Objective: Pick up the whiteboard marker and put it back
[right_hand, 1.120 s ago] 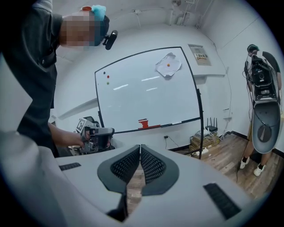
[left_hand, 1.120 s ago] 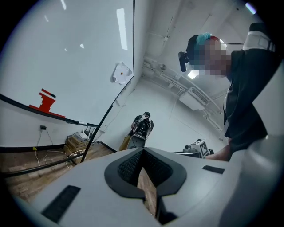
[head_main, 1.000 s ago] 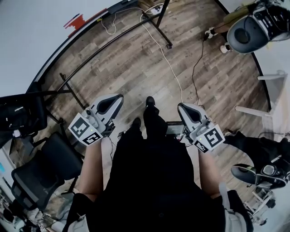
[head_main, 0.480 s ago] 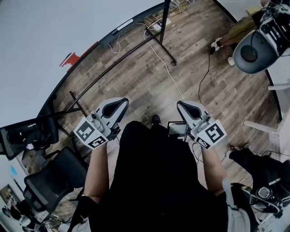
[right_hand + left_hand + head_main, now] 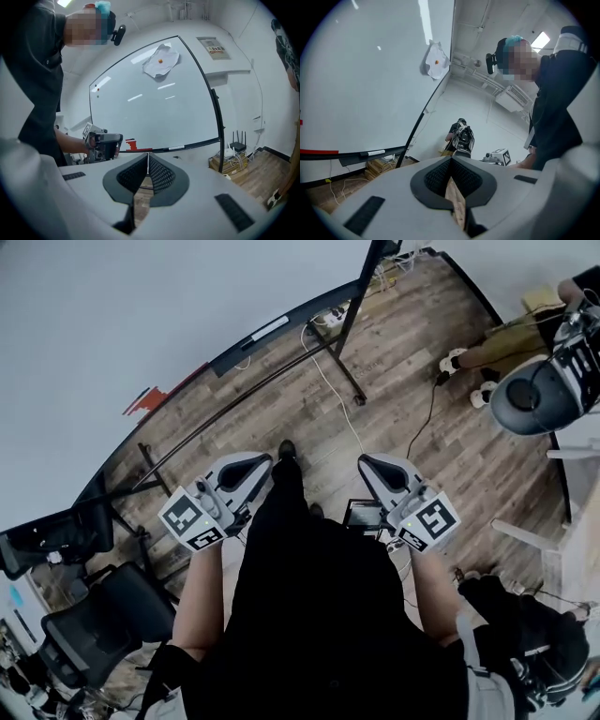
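Whiteboard marker (image 5: 372,153), one: lies flat on the whiteboard tray (image 5: 396,150), long axis along the tray, cap end unclear. Grippers, two: left gripper (image 5: 451,161) and right gripper (image 5: 148,157), both clenched empty, well apart from the tray.

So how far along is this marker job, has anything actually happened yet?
Nothing looks done yet. The whiteboard marker lies on the ledge under the whiteboard. In hand: nothing. The left gripper and right gripper are both shut and empty, held at the person's waist, away from the board. Left, as far as I can tell: reach, grasp the marker, lift it, set it back.
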Motion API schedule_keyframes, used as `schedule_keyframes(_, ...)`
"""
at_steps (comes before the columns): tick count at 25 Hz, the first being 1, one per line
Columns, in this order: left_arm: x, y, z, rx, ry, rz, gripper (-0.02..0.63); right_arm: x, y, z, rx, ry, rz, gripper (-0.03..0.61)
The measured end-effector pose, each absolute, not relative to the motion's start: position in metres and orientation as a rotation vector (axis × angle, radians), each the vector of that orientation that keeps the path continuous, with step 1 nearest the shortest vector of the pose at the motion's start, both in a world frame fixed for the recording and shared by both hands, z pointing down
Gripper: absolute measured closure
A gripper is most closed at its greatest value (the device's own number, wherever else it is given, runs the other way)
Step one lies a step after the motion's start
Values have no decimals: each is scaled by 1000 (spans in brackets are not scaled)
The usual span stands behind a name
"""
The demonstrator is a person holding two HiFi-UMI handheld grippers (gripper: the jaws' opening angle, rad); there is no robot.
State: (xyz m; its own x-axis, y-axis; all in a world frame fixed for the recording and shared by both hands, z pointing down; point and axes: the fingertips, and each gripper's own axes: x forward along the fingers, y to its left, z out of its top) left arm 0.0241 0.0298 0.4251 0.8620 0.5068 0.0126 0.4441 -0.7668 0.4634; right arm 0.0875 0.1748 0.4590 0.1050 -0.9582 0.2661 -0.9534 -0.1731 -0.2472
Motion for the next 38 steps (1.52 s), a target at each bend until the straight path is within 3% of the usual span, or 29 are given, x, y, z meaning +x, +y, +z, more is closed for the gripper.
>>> schedule_keyframes(9, 95, -49, 427, 2514, 697, 121, 601, 164, 90, 452, -2336, 2084, -639, 557)
schedule_keyframes(18, 121, -105, 439, 2496, 634, 119, 601, 209, 10, 446, -2297, 2187, -634, 557)
schedule_keyframes(38, 182, -72, 442, 2615, 206, 164, 601, 306, 6, 463, -1887, 2552, -627, 557)
